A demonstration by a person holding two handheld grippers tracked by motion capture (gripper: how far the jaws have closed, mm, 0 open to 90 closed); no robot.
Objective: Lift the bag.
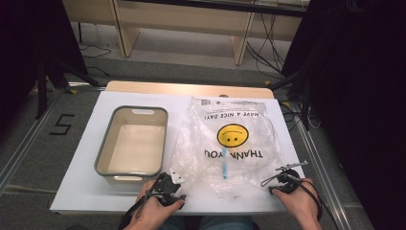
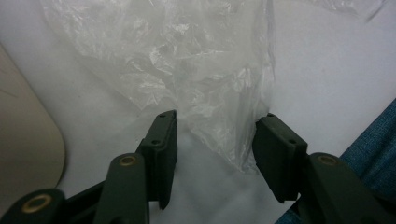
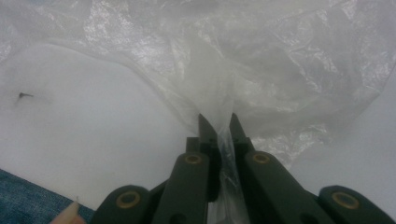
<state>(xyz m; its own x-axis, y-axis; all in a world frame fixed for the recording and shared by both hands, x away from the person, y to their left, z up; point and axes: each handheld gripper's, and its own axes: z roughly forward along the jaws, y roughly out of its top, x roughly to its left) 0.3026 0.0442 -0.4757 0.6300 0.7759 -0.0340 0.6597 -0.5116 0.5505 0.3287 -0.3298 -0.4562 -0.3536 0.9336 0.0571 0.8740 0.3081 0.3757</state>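
A clear plastic bag (image 1: pixel 230 143) with a yellow smiley face and "THANK YOU" print lies flat on the white table (image 1: pixel 81 187), its handles toward the near edge. My left gripper (image 1: pixel 175 184) is at the bag's near left corner. In the left gripper view its jaws (image 2: pixel 215 126) stand apart with a crumpled handle of the bag (image 2: pixel 201 79) between them, and the pads do not press on it. My right gripper (image 1: pixel 271 182) is at the near right corner, shut on a strip of the bag (image 3: pixel 280 60), which is pinched between its fingertips (image 3: pixel 218 122).
A grey-rimmed beige tub (image 1: pixel 103 148) sits empty to the left of the bag, close to my left gripper. A small blue item (image 1: pixel 224 168) shows through the bag near its front. The table's near edge is just behind both hands, with blue-clad legs below it.
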